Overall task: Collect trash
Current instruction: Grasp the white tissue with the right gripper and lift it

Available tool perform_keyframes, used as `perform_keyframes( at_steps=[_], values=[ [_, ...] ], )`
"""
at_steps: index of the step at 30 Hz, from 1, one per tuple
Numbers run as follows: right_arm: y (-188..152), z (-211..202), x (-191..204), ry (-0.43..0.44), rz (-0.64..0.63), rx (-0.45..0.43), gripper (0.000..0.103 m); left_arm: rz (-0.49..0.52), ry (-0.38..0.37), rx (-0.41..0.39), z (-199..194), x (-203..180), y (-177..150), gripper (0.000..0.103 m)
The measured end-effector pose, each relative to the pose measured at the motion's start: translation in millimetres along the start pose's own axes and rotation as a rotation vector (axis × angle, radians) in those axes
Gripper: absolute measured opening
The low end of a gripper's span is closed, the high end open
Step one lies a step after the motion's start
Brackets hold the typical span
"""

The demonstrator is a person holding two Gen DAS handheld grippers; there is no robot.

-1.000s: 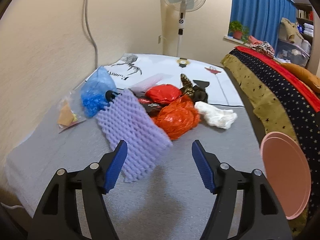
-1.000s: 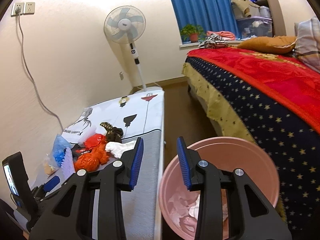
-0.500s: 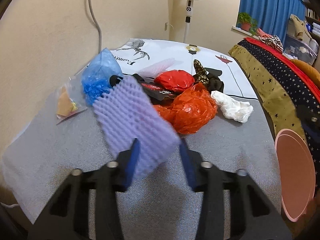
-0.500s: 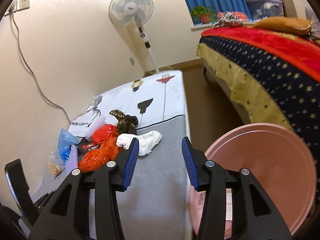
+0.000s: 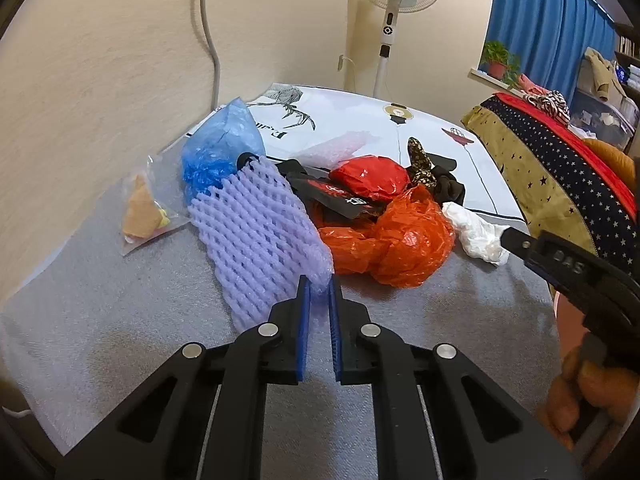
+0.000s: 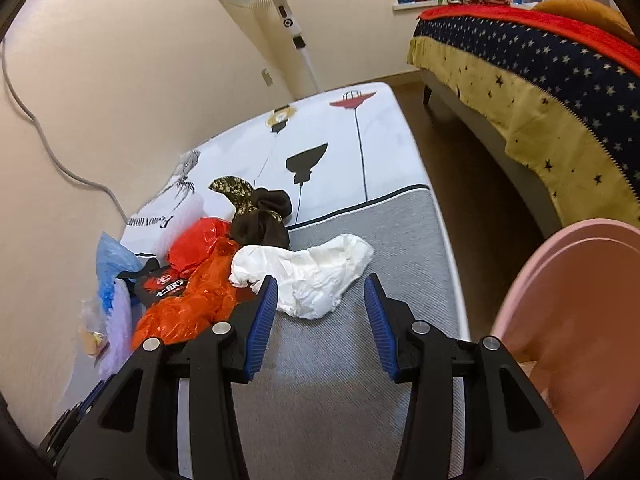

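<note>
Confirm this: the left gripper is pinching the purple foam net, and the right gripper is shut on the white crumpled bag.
Not quite. The left gripper does pinch the purple foam net, but the right wrist view shows the right gripper open, with the white crumpled bag between its fingers, not yet gripped.

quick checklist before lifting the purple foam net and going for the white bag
1. Left tongs closed on the purple foam net: ok, they have just closed and pinch its near corner.
2. Grip deep enough: cannot tell, only the net's edge sits between the pads.
3. Net free of the orange bag: cannot tell, their edges meet.
4. Right tongs open: ok, nothing between them.
5. Right tongs lined up with the white bag: ok, it lies just ahead of the tips.
6. Pink bin in reach: ok, beside the mattress edge.
</note>
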State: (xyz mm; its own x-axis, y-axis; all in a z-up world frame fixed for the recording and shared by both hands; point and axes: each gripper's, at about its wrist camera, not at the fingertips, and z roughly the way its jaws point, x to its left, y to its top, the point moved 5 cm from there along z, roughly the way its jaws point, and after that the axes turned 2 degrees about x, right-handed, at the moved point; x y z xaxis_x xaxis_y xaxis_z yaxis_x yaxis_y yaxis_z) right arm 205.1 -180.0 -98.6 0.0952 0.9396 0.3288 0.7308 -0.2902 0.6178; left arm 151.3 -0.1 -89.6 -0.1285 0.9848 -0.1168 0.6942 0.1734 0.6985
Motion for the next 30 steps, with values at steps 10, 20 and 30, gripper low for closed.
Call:
perform_keyframes(
  at_steps=[10,20,30],
  values=[
    [-1.7,17.8,2.7,-0.039,-0.016,0.058,0.017,-0.016,-0.010,0.002,0.5,2.8,-0.5,0.009],
    [1.7,-14.1,1.5,-0.036,-0.050,-0.019,0.003,-0.023,-0.031,-0.033,-11.9,2.9,6.4,0.008],
    [0.1,-76.7,5.6,-0.035,-0.117,-0.103,0.003,-0.001,-0.082,-0.107,-42.2,-4.5,14.2,0.008]
  ],
)
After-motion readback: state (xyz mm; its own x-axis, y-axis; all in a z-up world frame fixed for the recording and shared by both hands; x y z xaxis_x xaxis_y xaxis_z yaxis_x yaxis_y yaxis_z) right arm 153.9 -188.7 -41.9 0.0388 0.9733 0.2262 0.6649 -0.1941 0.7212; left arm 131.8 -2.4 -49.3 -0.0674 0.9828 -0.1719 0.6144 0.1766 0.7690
